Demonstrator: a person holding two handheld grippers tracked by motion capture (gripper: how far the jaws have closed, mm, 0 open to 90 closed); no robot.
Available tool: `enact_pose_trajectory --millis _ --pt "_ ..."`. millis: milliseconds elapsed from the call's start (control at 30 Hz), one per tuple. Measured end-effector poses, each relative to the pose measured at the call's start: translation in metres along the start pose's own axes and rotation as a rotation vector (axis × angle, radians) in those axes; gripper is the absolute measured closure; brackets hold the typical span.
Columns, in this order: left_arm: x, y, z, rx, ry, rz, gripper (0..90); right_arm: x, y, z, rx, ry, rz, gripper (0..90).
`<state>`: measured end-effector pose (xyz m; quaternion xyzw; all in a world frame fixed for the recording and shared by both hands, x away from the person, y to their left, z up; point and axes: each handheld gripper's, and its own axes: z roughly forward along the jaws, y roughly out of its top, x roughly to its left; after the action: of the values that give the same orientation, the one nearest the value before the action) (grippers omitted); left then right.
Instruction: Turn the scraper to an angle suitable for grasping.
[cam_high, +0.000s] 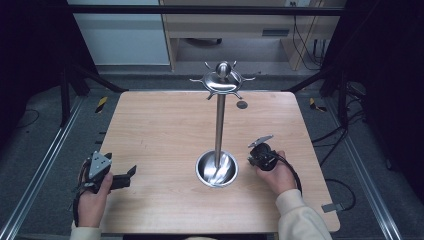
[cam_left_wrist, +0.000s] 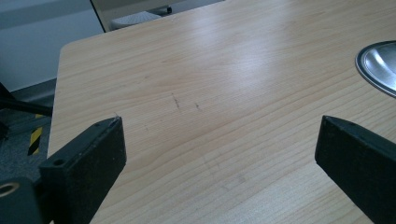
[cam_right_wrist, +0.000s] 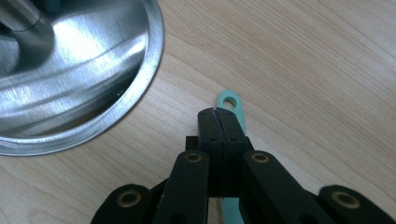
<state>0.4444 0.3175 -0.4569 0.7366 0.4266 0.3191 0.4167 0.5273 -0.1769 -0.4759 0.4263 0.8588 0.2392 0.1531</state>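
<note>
Your right gripper (cam_right_wrist: 218, 114), low in the frame, pinches a thin mint-green plastic handle (cam_right_wrist: 229, 101) beside the shiny steel stand (cam_right_wrist: 70, 79). Your left gripper (cam_left_wrist: 219, 154) is wide apart over the wooden table (cam_left_wrist: 210, 84).

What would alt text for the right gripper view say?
The right gripper, black jaws closed, pinches a thin teal handle with a hanging hole, just above a wooden table. The round steel base of a rack lies at upper left.
</note>
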Motion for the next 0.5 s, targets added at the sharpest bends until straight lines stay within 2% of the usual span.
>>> enact_pose_trajectory --millis 300,500 --pt "0.000 0.000 0.000 0.001 -0.001 0.001 1.8 -0.004 -0.001 0.001 -0.005 -0.002 0.024 90.0" --pt "0.000 0.000 0.000 0.001 0.000 0.001 1.8 -0.012 -0.002 0.001 -0.009 -0.030 0.051 90.0"
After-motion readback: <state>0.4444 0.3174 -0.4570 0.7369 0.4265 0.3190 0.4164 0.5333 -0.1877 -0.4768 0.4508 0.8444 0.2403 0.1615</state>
